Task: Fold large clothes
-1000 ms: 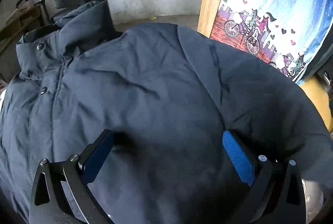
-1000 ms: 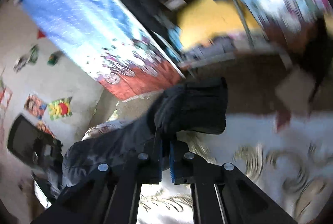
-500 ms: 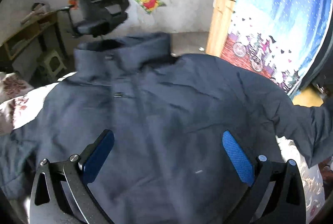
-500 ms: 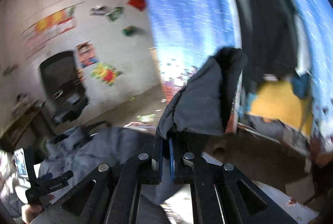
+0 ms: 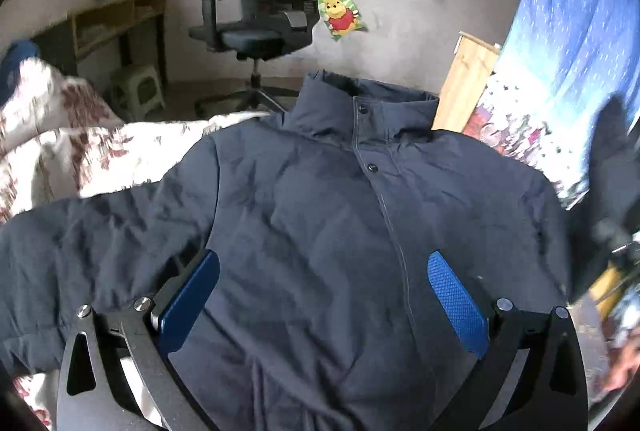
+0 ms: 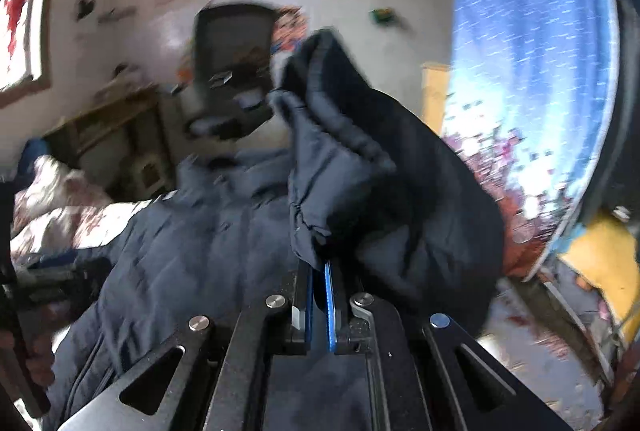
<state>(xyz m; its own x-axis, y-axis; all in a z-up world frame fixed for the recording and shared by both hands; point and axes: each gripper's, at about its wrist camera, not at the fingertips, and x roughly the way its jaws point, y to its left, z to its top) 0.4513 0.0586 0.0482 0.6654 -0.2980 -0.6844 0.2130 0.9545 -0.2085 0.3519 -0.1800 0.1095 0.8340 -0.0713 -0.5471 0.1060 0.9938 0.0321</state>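
My right gripper (image 6: 318, 271) is clamped on the cuff end of the jacket's sleeve (image 6: 360, 151), which bunches up through the middle of the frame. My left gripper (image 5: 320, 295) hangs with its jaws wide apart and nothing between them, above the jacket (image 5: 320, 211) spread front-up on the floral bedding (image 5: 80, 151), collar toward the top. I judge I'm on the sleeve fold: next, lay it across the chest. Motion blur smears the right view; the hem is cut off below.
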